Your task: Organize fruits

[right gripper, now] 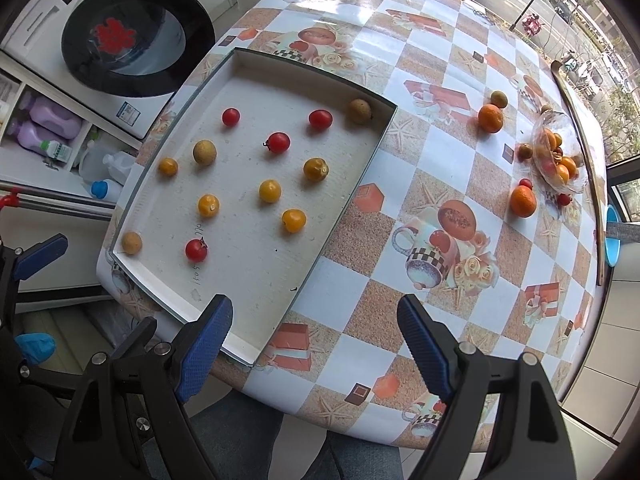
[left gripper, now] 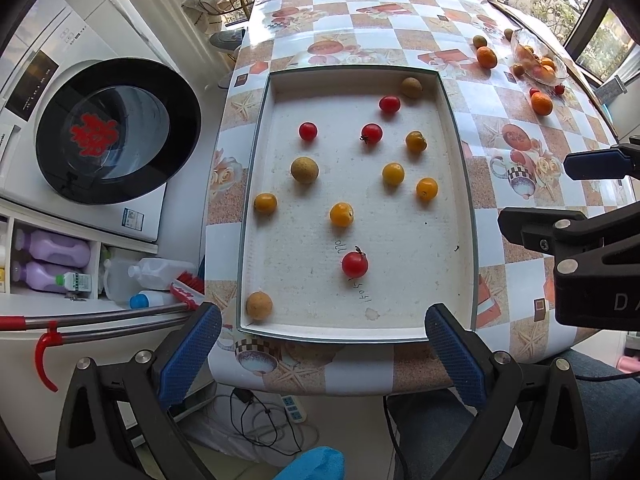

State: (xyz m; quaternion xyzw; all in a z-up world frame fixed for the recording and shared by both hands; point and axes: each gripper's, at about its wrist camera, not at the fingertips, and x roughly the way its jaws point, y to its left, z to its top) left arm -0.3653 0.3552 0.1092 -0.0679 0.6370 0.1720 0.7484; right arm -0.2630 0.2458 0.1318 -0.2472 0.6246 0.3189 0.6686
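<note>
A white tray point(left gripper: 460, 184) lies on the table and holds several loose fruits: red cherry tomatoes point(left gripper: 354, 264), yellow-orange small fruits point(left gripper: 341, 214) and tan longans point(left gripper: 304, 169). The tray also shows in the right wrist view point(right gripper: 320, 256). A clear bowl point(right gripper: 560, 160) of mixed fruit sits at the far right, with two oranges point(right gripper: 522, 201) and small fruits beside it. My left gripper point(left gripper: 322, 354) is open and empty over the tray's near edge. My right gripper point(right gripper: 314, 344) is open and empty over the tray's near right corner.
The table has a checkered cloth point(right gripper: 400, 240). A washing machine point(left gripper: 116, 128) stands left of the table, with bottles point(left gripper: 52, 256) and a red brush point(left gripper: 188, 286) on shelves below. Cables point(left gripper: 260, 420) lie on the floor under the table edge.
</note>
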